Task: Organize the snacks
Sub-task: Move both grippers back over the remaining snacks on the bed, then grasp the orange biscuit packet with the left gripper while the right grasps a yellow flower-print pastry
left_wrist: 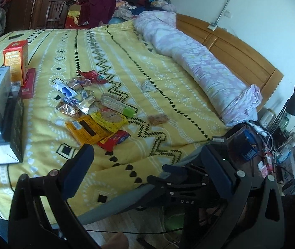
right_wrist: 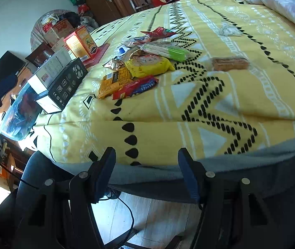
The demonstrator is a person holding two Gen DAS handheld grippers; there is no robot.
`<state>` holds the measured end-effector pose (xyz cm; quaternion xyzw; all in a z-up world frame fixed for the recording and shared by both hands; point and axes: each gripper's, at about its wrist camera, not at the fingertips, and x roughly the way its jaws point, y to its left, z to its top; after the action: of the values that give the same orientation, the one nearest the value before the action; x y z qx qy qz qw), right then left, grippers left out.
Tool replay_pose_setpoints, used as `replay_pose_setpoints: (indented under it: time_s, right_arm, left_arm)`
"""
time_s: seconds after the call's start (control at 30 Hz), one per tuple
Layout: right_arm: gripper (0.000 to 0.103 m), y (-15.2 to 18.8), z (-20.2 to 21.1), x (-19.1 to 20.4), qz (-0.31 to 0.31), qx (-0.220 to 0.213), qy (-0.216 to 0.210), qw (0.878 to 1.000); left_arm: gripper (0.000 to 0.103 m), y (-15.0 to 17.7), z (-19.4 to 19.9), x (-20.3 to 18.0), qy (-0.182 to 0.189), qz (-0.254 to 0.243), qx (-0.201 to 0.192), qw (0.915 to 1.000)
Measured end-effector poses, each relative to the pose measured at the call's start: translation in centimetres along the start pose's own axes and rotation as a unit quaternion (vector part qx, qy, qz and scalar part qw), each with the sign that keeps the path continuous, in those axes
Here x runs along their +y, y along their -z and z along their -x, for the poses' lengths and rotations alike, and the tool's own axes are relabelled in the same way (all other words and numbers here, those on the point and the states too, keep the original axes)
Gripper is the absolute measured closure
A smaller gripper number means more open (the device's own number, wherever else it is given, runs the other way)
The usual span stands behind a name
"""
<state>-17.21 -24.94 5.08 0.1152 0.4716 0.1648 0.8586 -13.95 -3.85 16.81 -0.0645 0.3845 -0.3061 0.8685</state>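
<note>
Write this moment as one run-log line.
stage: approach | left gripper: open, empty | right gripper: open, empty | snack pile: untouched on bed

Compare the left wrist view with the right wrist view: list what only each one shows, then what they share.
Only the left wrist view shows the wooden headboard, the black desk lamp and the cluttered bedside table. Only the right wrist view shows the clear plastic tub beside the bed. Both show the yellow patterned bedspread, the yellow snack packet, the upright red carton and the lone brown wrapped bar.
</note>
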Motion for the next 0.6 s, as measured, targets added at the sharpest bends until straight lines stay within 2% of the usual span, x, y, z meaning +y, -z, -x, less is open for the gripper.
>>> replay_pose_setpoints:
  time_s: [0.07, 0.13, 0.17, 0.27, 0.43, 0.6]
  right_arm:
    - [0.037, -1.2, -0.6, 0.0, 0.017, 0.003, -0.002, 1.000]
    - [0.037, -3.2, -1.3, -0.3, 0.033, 0.005, 0.000, 0.999]
    - [0.037, -4.4, -1.6, -0.5, 0.038, 0.005, -0.004, 0.999]
    - [0.037, -9.1, -2.6, -1.2, 0.073, 0.007, -0.002, 0.997]
    - [0.037, -16.5, -7.4, -2.8, 0.135, 0.049, 0.004, 0.990]
    - [0.035, -20.2, -13.4, -3.1, 0.166, 0.113, -0.033, 0.979]
  left_arm:
    - [0.000, -0.3, -0.4, 0.7, -0.013, -0.011, -0.003, 0.9999]
    - [0.000, -0.8, -1.2, 1.8, -0.019, -0.001, 0.003, 0.9998]
    - [0.001, -0.9, -1.8, 2.5, -0.032, 0.007, 0.008, 0.9994]
    - [0.001, -1.1, -3.4, 4.7, -0.037, 0.032, 0.029, 0.9984]
    - [0.001, -1.2, -4.6, 6.2, -0.036, 0.041, 0.041, 0.9977]
    - [0.001, -1.5, -5.3, 6.6, -0.025, 0.031, 0.056, 0.9976]
